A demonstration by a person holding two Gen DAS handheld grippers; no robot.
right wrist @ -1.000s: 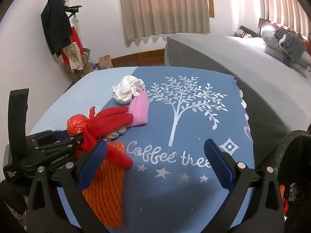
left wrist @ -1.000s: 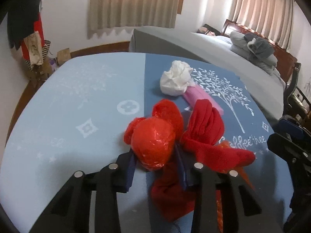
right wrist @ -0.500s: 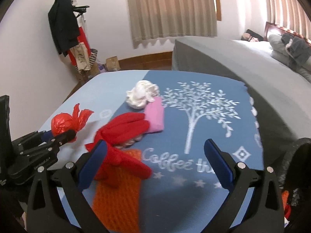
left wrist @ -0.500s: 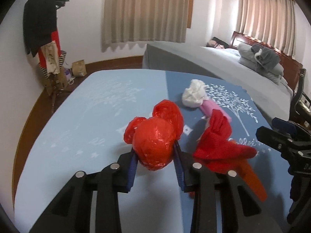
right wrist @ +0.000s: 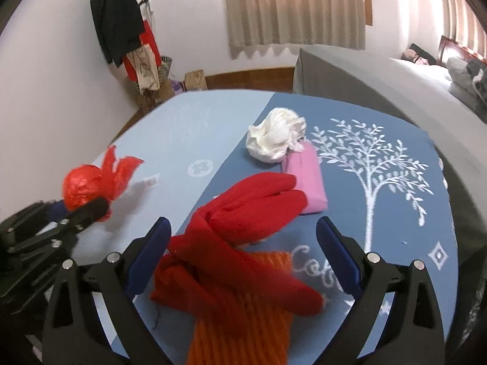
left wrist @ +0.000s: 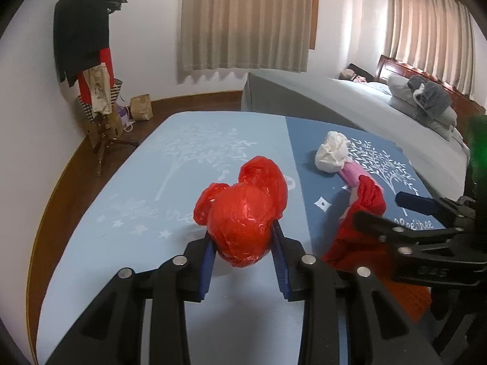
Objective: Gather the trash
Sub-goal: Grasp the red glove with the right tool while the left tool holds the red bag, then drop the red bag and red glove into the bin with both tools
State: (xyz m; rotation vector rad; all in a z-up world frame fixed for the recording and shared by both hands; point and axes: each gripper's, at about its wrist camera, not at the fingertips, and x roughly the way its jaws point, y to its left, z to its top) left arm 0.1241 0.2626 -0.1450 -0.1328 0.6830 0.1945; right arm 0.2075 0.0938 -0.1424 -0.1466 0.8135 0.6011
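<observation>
My left gripper [left wrist: 243, 243] is shut on a crumpled red plastic bag [left wrist: 243, 213], held just above the light blue half of the tablecloth [left wrist: 121, 213]. The right wrist view shows that bag [right wrist: 88, 182] at the left, apart from the pile. My right gripper [right wrist: 243, 231] hangs over a red cloth [right wrist: 252, 206] that lies on an orange knitted piece [right wrist: 243, 304]. Its jaws are closing, with the cloth between them and the pads clear of it. Behind lie a white paper wad [right wrist: 275, 138] and a pink packet [right wrist: 306, 179].
A grey bed [left wrist: 350, 103] stands beyond the table's far edge. A coat stand with hanging clothes [left wrist: 91, 60] and a paper bag [left wrist: 141, 108] are on the floor at the left. Something dark fills the right rim [right wrist: 478, 289] of the right wrist view.
My left gripper has carried the red bag left, away from the pile. The right gripper has moved left, so the red cloth now lies between its jaws, which stand a little narrower.
</observation>
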